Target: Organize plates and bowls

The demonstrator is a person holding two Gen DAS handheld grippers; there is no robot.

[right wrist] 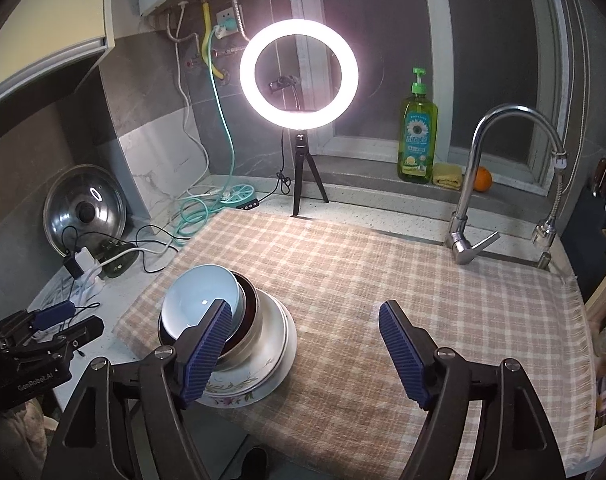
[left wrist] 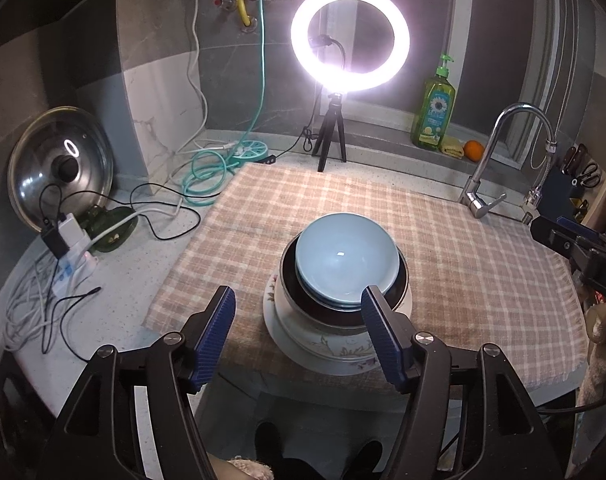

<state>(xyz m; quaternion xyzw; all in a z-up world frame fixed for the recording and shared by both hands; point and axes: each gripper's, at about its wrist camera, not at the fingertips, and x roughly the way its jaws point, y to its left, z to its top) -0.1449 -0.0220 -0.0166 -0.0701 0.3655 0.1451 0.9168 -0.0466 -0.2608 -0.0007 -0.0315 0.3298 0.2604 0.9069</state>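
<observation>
Both claws, left (left wrist: 299, 338) and right (right wrist: 301, 350), were wide and empty, and the bowl (left wrist: 345, 262) sat tilted atop the stack near the counter (left wrist: 135, 280) edge, so a bump could tip it.

The plate (left wrist: 323, 354) shows only its outer rim; the steel bowl (left wrist: 343, 312) covers its middle, and the blue bowl (left wrist: 343, 260) in turn hides the steel bowl's inside. In the right wrist view a left pad (right wrist: 205, 346) of the right gripper (right wrist: 303, 354) blocks the near side of the stack. The bottle (left wrist: 433, 114) label is too small to read. The right gripper (left wrist: 575, 244) is cut off by the picture's edge in the left wrist view. Dark shapes at the bottom edge (left wrist: 359, 460) are perhaps shoes.
</observation>
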